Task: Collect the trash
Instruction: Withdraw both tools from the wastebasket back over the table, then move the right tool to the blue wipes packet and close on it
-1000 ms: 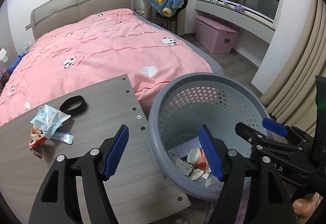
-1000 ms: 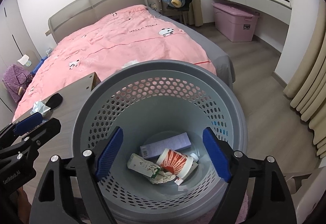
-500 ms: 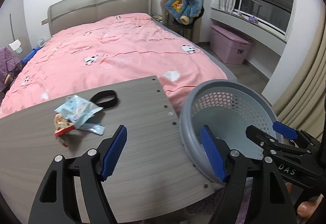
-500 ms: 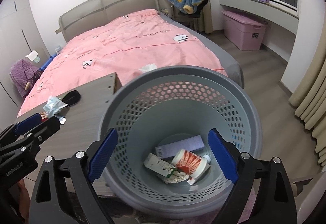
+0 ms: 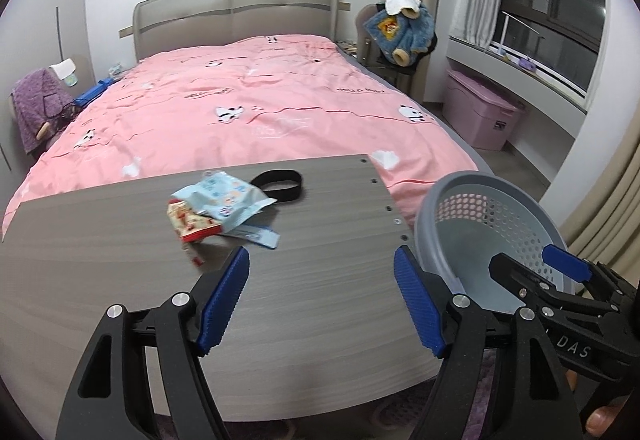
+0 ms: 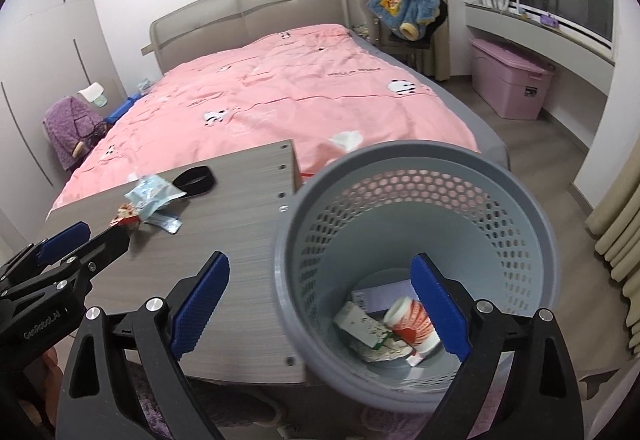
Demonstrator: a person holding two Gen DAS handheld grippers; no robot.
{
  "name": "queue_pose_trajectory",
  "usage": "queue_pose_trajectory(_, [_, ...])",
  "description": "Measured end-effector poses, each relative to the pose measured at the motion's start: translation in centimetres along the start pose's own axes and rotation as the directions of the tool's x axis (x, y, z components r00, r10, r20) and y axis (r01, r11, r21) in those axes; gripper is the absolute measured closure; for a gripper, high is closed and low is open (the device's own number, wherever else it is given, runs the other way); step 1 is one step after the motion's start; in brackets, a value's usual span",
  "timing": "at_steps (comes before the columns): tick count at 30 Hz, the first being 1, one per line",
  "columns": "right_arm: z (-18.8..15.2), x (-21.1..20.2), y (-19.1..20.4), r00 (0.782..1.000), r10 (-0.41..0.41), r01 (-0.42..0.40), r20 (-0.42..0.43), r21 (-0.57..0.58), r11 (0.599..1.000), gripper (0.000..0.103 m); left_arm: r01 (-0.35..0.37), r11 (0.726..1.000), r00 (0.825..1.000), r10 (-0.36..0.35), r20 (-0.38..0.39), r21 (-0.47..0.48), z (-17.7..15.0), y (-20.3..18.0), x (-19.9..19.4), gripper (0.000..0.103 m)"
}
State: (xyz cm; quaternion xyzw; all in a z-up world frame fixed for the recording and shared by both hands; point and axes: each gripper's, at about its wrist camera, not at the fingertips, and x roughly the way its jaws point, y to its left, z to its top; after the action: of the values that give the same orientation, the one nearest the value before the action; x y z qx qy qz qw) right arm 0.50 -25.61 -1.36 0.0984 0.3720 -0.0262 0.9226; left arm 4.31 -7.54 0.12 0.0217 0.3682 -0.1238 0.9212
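A pale blue snack wrapper [image 5: 224,200] lies on a red-and-white wrapper [image 5: 192,226] on the grey wooden table [image 5: 120,280], with a black loop strap [image 5: 280,184] behind them. They also show in the right wrist view: the blue wrapper [image 6: 154,194] and the strap [image 6: 196,178]. My left gripper [image 5: 322,300] is open and empty over the table, short of the wrappers. A grey perforated trash basket [image 6: 500,200] stands at the table's right end and holds a red-and-white cup [image 6: 412,322] and cartons. My right gripper [image 6: 320,304] is open and empty above the basket's near rim.
A bed with a pink duvet [image 5: 260,108] lies behind the table. A pink storage box [image 5: 484,116] stands under the window ledge at the right. A chair with a blue jacket [image 5: 400,32] is at the bed's far corner. Beige curtains [image 6: 624,220] hang at the right.
Both grippers have swung left, away from over the basket and toward the table. The wrappers are now nearer the middle of the left wrist view. Both stay open and empty.
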Motion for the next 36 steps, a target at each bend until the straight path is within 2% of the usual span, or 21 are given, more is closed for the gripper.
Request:
queue_pose_trajectory(11, [-0.7, 0.8, 3.8, 0.999, 0.038, -0.039, -0.014, -0.054, 0.998, 0.013, -0.045, 0.997, 0.999, 0.045, 0.001, -0.054, -1.2, 3.7, -0.8, 0.031])
queue_pose_trajectory(24, [-1.5, 3.2, 7.4, 0.995, 0.084, -0.090, -0.063, -0.102, 0.991, 0.013, -0.123, 0.985, 0.992, 0.118, -0.050, -0.119, -2.7, 8.9, -0.1, 0.031])
queue_pose_trajectory(36, [0.3, 5.7, 10.7, 0.987, 0.135, -0.147, -0.085, -0.154, 0.977, 0.013, -0.180, 0.967, 0.983, 0.171, -0.067, -0.180, -2.4, 12.3, 0.5, 0.031])
